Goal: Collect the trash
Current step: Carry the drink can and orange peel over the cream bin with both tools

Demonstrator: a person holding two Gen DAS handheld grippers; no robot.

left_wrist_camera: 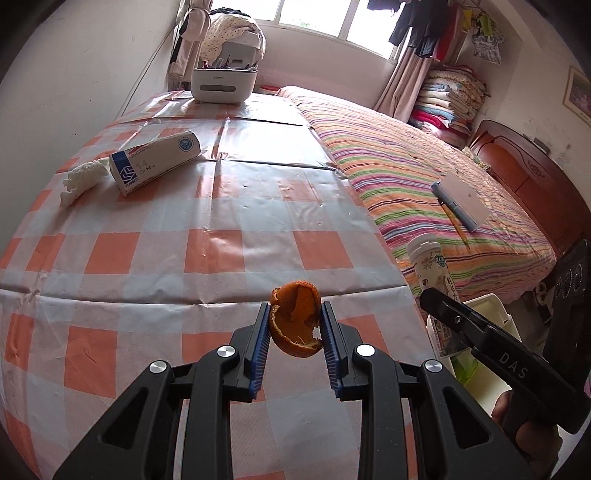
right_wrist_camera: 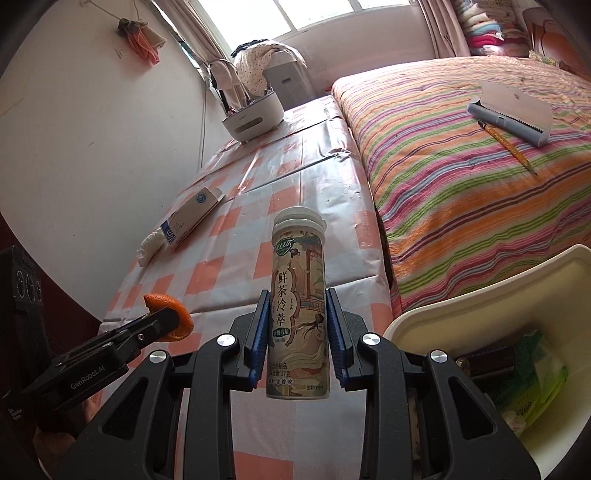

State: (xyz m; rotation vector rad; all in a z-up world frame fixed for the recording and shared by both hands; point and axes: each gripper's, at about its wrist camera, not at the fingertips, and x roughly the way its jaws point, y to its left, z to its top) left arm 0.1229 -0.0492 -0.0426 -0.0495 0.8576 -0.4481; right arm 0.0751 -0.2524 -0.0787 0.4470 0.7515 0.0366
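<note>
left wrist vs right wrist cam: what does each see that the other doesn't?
Left wrist only: clothes hanging by the window, a wooden headboard.
Right wrist only: inside of the white bin, with a green packet; rags hung on the wall.
Both: left gripper shut on the orange peel, right gripper shut on the tea bottle, carton, crumpled tissue, checked tablecloth, striped bed.

A white pen caddy [left_wrist_camera: 223, 84] on the checked tablecloth [left_wrist_camera: 207, 236] — pencil [right_wrist_camera: 508, 145] on the striped bedspread [right_wrist_camera: 461, 177].
</note>
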